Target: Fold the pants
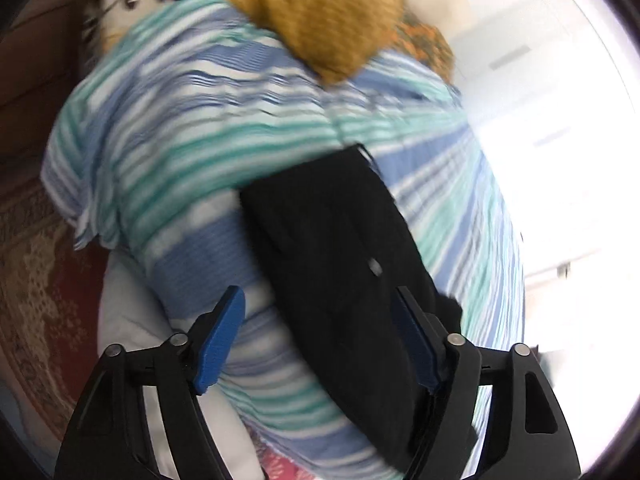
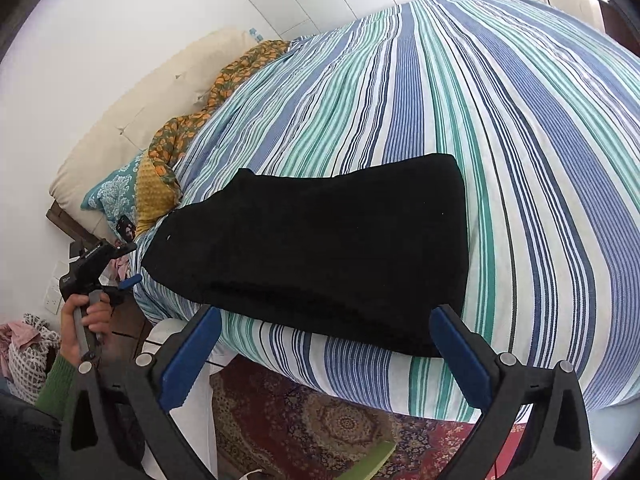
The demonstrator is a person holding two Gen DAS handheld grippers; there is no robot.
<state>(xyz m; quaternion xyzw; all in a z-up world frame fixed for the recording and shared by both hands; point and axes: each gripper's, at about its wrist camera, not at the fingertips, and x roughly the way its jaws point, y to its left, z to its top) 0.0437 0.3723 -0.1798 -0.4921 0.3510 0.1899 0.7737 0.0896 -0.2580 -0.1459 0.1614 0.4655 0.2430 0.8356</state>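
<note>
The black pants lie folded in a flat bundle on the striped bedspread, near the bed's front edge. In the left wrist view the pants stretch away between my fingers. My left gripper is open, its right finger over the near end of the pants, holding nothing. It also shows in the right wrist view, off the bed's left end. My right gripper is open and empty, just in front of the pants' near edge.
A mustard cloth and orange patterned cloth lie at the bed's head by a cream pillow. A patterned red rug covers the floor below the bed edge. A clothes pile sits at left.
</note>
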